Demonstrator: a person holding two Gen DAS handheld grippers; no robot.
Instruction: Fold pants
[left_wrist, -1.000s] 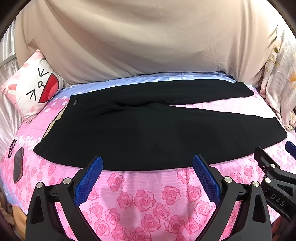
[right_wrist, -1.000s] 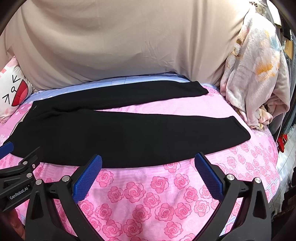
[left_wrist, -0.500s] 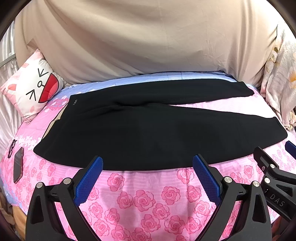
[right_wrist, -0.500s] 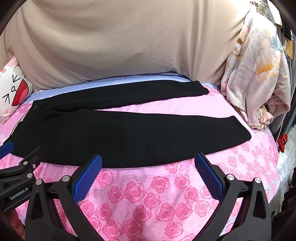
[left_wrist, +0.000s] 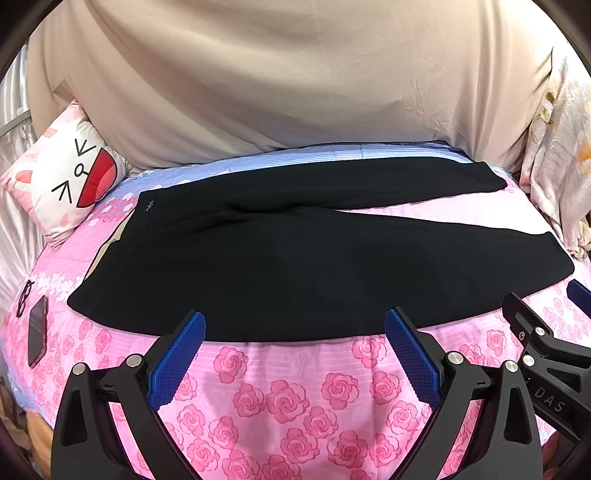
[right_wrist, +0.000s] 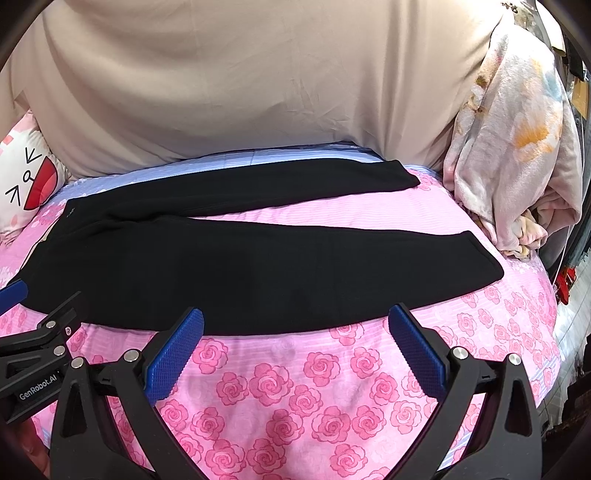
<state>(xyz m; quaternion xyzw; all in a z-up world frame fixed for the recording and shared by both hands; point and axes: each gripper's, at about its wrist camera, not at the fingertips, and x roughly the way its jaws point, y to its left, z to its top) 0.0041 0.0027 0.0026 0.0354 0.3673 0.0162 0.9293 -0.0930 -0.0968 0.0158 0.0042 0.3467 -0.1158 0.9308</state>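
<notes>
Black pants (left_wrist: 295, 258) lie spread flat on a bed with a pink rose sheet (left_wrist: 280, 398), waistband at the left, the two legs fanned out to the right. They also show in the right wrist view (right_wrist: 258, 269). My left gripper (left_wrist: 295, 332) is open and empty, hovering just in front of the near leg's edge. My right gripper (right_wrist: 295, 328) is open and empty, also just short of the near edge, further right. Each gripper shows at the edge of the other's view.
A cat-face pillow (left_wrist: 66, 177) sits at the back left. A phone (left_wrist: 37, 334) and glasses (left_wrist: 24, 295) lie at the left edge. A crumpled floral blanket (right_wrist: 517, 147) is heaped at the right. A beige cloth (left_wrist: 295, 81) hangs behind the bed.
</notes>
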